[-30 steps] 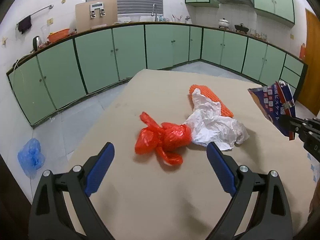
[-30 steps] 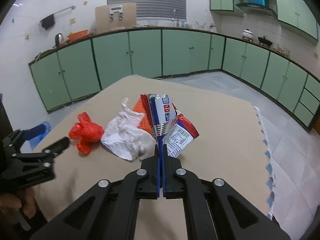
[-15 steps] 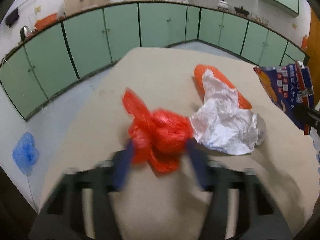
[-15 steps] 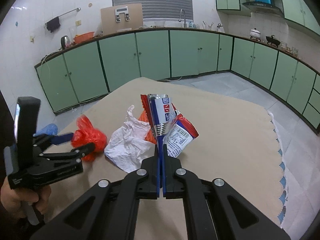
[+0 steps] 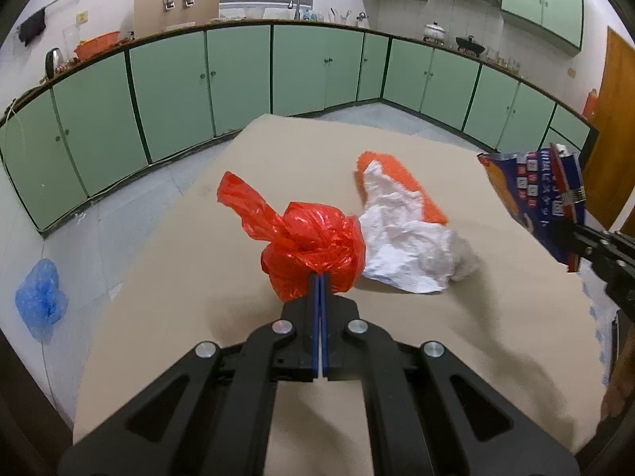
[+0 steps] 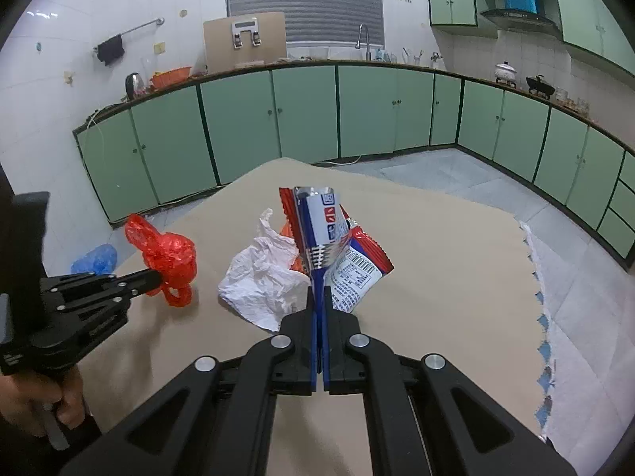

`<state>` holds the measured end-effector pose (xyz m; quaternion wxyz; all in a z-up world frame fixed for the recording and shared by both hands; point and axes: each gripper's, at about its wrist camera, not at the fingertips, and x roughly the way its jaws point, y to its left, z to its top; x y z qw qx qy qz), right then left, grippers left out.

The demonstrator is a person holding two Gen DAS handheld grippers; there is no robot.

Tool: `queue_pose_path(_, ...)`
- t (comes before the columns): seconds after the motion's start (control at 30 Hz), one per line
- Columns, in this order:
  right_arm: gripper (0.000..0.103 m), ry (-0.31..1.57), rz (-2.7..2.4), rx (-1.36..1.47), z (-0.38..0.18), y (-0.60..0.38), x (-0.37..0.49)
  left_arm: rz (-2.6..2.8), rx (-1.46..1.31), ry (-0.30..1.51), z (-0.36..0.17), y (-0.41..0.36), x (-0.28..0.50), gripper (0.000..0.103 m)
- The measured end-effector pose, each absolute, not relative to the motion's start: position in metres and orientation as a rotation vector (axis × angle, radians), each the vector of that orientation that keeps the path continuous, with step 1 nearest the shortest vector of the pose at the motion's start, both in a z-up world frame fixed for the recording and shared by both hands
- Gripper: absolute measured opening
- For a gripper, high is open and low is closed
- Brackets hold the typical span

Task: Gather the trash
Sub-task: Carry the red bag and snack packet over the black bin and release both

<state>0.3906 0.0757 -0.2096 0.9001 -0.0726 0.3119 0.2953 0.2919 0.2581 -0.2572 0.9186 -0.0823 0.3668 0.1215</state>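
My left gripper (image 5: 319, 277) is shut on a crumpled red plastic bag (image 5: 313, 240) and holds it just above the beige table (image 5: 198, 297). The bag also shows in the right wrist view (image 6: 166, 256), with the left gripper (image 6: 156, 276) at its near side. My right gripper (image 6: 318, 291) is shut on a blue, red and silver snack wrapper (image 6: 333, 250), held upright; it shows at the right of the left wrist view (image 5: 535, 194). Crumpled white paper (image 5: 408, 242) lies on the table over an orange net (image 5: 401, 182).
Green kitchen cabinets (image 5: 238, 75) run along the back and right walls. A blue plastic bag (image 5: 39, 297) lies on the tiled floor at the left. A white sack with blue marks (image 6: 575, 309) lies past the table's right edge.
My left gripper moved forward, closed on the red bag and lifted it slightly. My right gripper kept hold of the snack wrapper and barely moved.
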Motion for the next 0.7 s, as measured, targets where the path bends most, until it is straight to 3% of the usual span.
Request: queue_pose_path(0.7,0.002,0.596,0.571,-0.125,-0.161,0.018,0.328,0.204,-0.117,0.648,-0.168,0.185,0.214,0.0)
